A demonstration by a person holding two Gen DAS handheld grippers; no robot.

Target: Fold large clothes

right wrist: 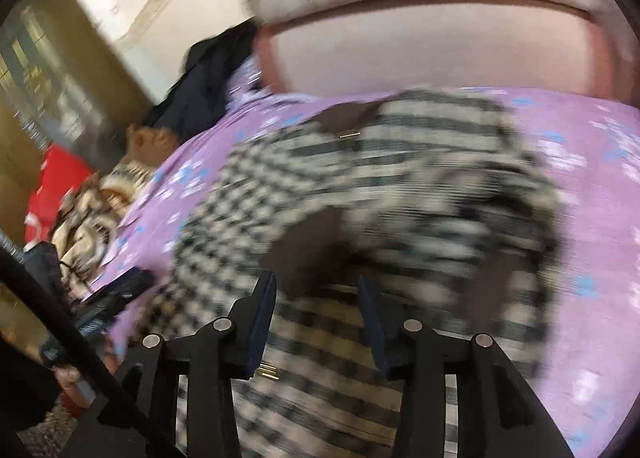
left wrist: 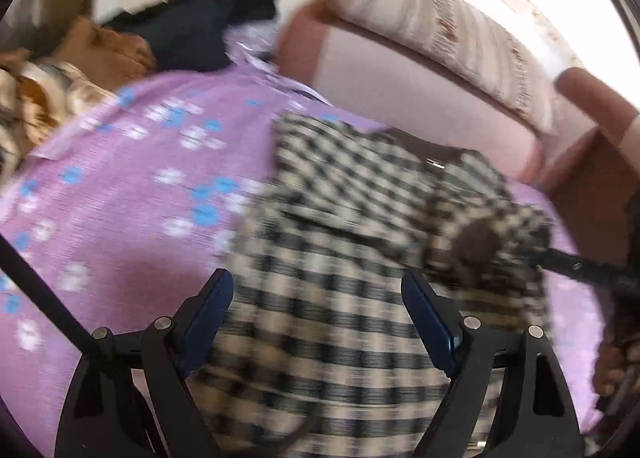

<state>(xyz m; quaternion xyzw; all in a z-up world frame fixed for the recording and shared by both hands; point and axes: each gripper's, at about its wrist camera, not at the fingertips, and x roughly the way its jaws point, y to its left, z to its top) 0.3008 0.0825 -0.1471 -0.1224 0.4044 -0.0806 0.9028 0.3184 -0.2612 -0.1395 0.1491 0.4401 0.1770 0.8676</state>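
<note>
Both the left gripper (left wrist: 318, 318) and right gripper (right wrist: 316, 318) hang open over the checked shirt (left wrist: 340, 258), so its bunched sleeve may fold in crooked.

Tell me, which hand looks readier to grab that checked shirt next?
Probably the right. The right gripper sits just above a bunched fold of the checked shirt, open fingers either side of the fabric. The left gripper is open too, wider, over flatter cloth. Both views are blurred.
</note>
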